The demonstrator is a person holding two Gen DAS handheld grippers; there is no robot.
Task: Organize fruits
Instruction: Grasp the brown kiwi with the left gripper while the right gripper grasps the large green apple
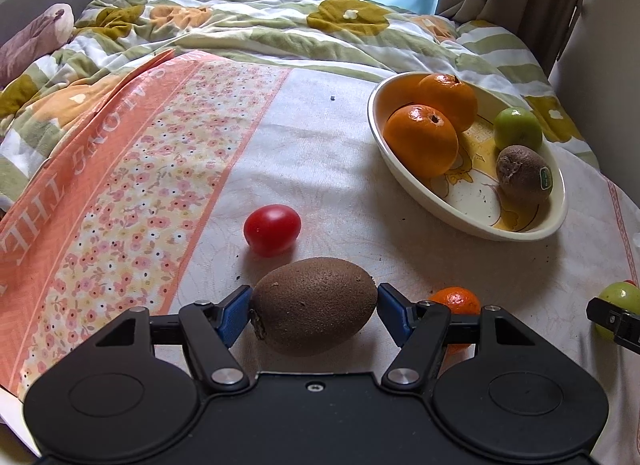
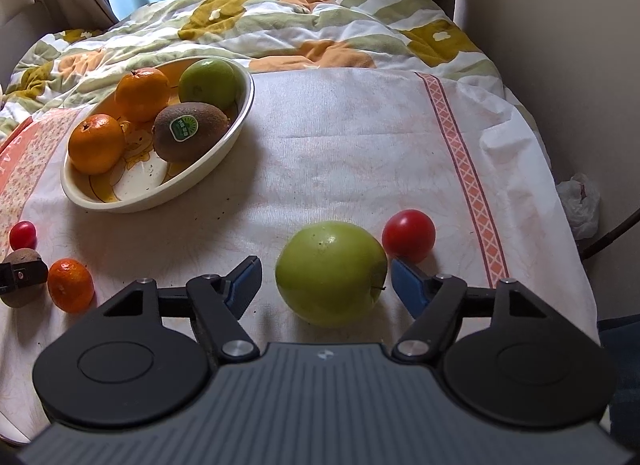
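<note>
A brown kiwi (image 1: 314, 311) lies on the white cloth, and the blue pads of my left gripper (image 1: 314, 297) press on its two ends. A green apple (image 2: 330, 273) sits between the fingers of my right gripper (image 2: 325, 269), which is open, with a gap showing at the left pad. Loose on the cloth are a red tomato (image 1: 272, 229), a small mandarin (image 2: 70, 285) and a second red tomato (image 2: 408, 235). The cream oval bowl (image 2: 160, 201) holds two oranges, a green apple and a stickered kiwi.
A flowered quilt (image 1: 280, 25) is heaped behind the cloth, with curtains and a window beyond. An orange patterned cloth (image 1: 120, 169) lies at the left. The bed's edge drops off at the right beside a wall, with a plastic bag (image 2: 580, 201) on the floor.
</note>
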